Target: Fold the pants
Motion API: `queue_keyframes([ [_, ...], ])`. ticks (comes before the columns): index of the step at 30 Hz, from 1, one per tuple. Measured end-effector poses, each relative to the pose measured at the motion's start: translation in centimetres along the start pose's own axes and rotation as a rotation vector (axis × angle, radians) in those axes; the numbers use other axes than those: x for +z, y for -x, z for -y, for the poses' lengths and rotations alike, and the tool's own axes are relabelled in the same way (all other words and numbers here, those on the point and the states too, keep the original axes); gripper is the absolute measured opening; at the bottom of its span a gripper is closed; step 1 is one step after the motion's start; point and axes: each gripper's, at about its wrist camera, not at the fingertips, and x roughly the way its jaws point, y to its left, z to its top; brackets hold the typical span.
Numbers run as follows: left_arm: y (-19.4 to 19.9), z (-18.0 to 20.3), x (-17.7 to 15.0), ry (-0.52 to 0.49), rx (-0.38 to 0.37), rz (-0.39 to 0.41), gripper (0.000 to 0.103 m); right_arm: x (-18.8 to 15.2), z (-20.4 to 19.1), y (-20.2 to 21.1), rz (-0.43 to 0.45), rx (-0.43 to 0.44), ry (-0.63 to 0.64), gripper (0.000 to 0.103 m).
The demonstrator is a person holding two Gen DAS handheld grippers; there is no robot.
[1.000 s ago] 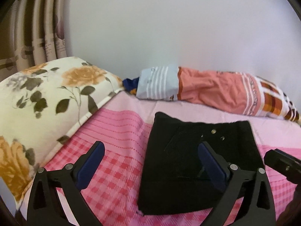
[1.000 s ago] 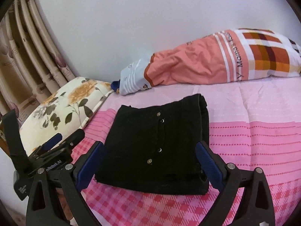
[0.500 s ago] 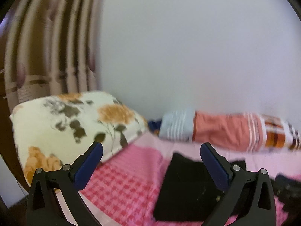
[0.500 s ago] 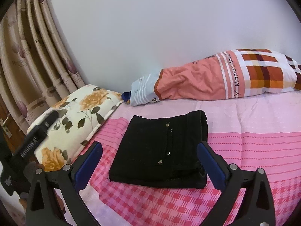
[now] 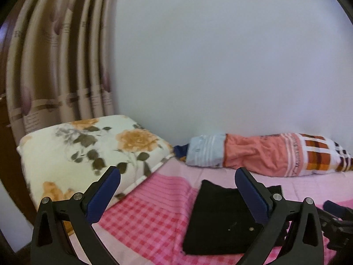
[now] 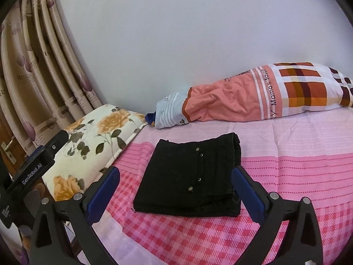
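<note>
Step in hand: the folding looks finished; the black pants point(image 6: 189, 176) lie as a compact, squared stack, snap buttons showing on top, and neither gripper touches them.
Left gripper point(image 5: 176, 195): jaws spread wide with nothing between them, held above the bed and aimed toward the wall, the pants low and to its right.
Right gripper point(image 6: 175, 195): jaws likewise wide apart and empty, hovering on the near side of the pants with the stack framed between the two blue pads point(image 6: 248, 195).
Next move: in my judgement only a check is left; the near edge shows slightly uneven layers, so a light press or tuck there may be called for, otherwise drawing both grippers clear.
Surface: a pink bedsheet point(image 6: 308, 172), checked near the camera and striped farther off, lying smooth around the pants.
Room: a floral pillow point(image 5: 88, 150) at the left, a salmon and plaid pillow point(image 6: 264, 97) along the plain pale wall point(image 5: 220, 66), and a beige patterned curtain point(image 5: 55, 66) in the left corner.
</note>
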Motion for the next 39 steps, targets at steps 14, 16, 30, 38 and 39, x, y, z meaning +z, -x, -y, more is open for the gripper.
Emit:
queue_keyframes([
  [14,-1.2,-0.5,-1.1,0.041,-0.106,-0.131,0.103,-0.8,-0.6,0.0,-0.027,-0.009,0.010,0.102],
  [16,-1.4,-0.6,-1.2,0.046,-0.106,-0.138,0.103,-0.8,-0.7,-0.1,-0.027,-0.010,0.011,0.102],
  [30,-2.5,0.4,-2.3,0.008,-0.122,-0.165,0.103,-1.1,-0.3,-0.7,-0.047,-0.018,0.005,0.102],
  [38,-3.1,0.6,-2.7,0.012,-0.131,-0.185,0.103,-1.3,0.1,-1.3,-0.058,-0.026,0.014,0.102],
  [39,-3.2,0.7,-2.7,0.011,-0.131,-0.185,0.103,-1.3,0.1,-1.4,-0.059,-0.026,0.016,0.102],
])
